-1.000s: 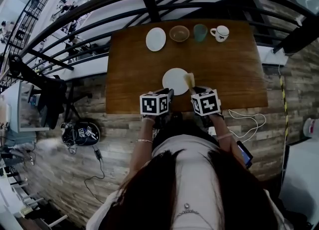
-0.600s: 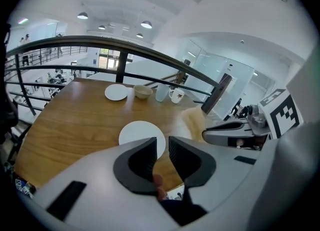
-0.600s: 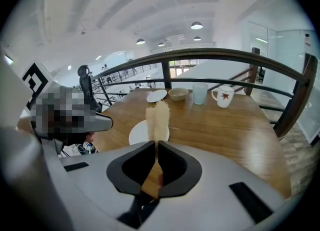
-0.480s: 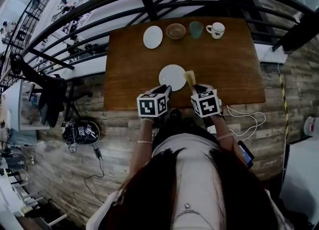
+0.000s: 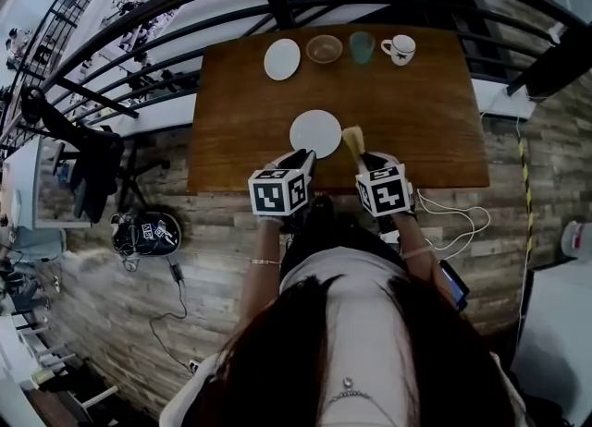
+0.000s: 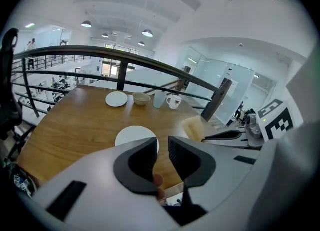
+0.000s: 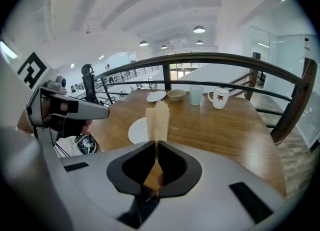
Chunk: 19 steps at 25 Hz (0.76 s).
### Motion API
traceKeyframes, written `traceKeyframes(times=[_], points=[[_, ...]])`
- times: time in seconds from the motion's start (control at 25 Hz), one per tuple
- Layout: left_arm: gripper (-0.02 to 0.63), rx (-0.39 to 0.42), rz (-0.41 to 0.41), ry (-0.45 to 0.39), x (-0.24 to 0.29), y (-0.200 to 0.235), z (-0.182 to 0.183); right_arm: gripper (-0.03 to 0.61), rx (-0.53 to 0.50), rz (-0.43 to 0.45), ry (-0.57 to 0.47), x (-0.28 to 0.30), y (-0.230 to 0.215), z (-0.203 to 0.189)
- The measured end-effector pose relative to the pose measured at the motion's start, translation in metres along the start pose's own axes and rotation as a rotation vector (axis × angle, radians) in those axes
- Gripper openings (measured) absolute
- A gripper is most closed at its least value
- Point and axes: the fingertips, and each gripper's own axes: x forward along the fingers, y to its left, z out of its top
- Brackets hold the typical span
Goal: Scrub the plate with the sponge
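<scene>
White plate (image 5: 315, 133) lay on the wooden surface (image 5: 425, 111). Right hand-held gripper (image 5: 362, 159) clenched the sponge (image 5: 352, 140) just beside the plate, apparently off it. Left hand-held gripper (image 5: 304, 161) was released and empty near the plate. Scrubbing seemingly not yet begun.

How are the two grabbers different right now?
The right gripper is shut on the sponge, but the left gripper holds nothing and its jaws are a little apart. The left gripper points toward the white plate, while the right gripper points just beside it. Both tilt down toward the wooden table.
</scene>
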Motion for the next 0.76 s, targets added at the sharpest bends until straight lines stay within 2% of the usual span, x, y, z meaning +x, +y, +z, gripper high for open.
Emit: traceKeyframes(times=[0.76], points=[[0.081, 0.008, -0.004, -0.018, 0.004, -0.018, 0.005, 0.048, 0.010, 0.007, -0.016, -0.005, -0.013, -0.002]])
